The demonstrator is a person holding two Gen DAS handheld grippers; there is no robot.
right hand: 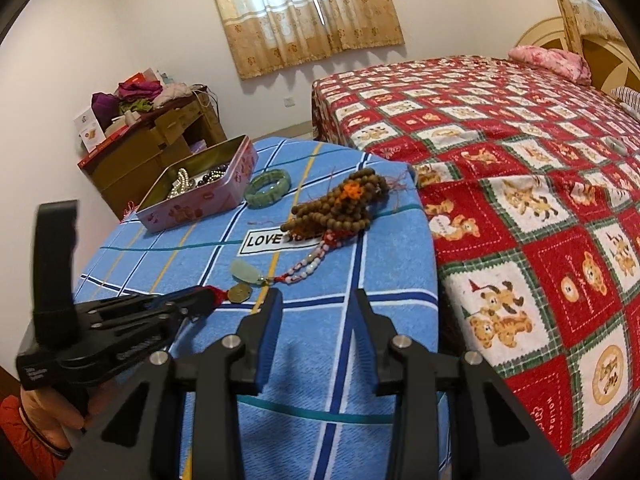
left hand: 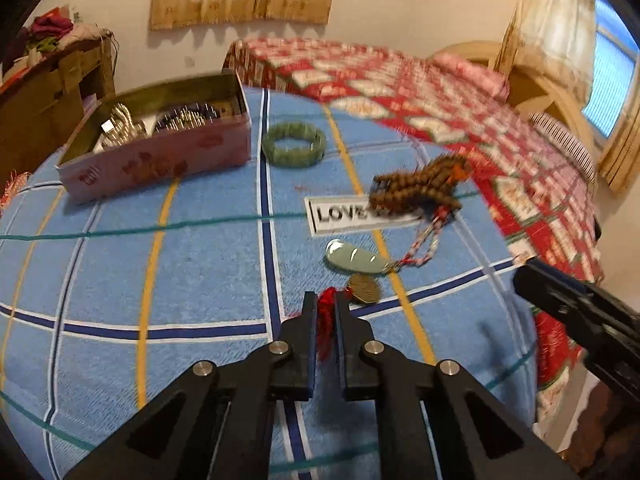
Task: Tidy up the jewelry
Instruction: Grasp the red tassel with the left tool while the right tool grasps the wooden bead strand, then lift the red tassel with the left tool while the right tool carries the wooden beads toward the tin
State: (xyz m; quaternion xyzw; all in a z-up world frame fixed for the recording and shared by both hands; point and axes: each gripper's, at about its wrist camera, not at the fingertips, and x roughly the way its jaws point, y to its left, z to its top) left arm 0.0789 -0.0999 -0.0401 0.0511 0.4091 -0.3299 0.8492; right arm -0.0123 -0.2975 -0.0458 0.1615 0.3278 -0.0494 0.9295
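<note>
The left gripper [left hand: 326,306] is pinched tight on a red tassel [left hand: 325,320]. The tassel hangs on a brown coin charm [left hand: 364,289], and next to that lies a pale green jade pendant [left hand: 352,261] on a red and white bead string [left hand: 424,242]. It looks like one long piece, but the left view is a bit blurry, so I cannot be sure they are all joined.

The right gripper [right hand: 316,300] has its two fingers wide apart and holds nothing. It hangs over the blue checked towel [right hand: 160,264], near the pendant.

The tassel is soft and light. It will bend and swing when lifted. The pendant is hard and smooth and could chip if it drops. The string is floppy and may drag behind and catch on the brown bead necklace [right hand: 344,204], which touches it. Holding the tassel is fine, but a grip near the pendant would stop the swing.

The pink tin box [right hand: 200,196] sits open at the far left with pearls and dark beads inside. A green jade bracelet [right hand: 267,186] lies just beside it. The towel between is bare, so there is room to move. The towel's right edge drops off next to the red bed quilt [right hand: 520,184].
</note>
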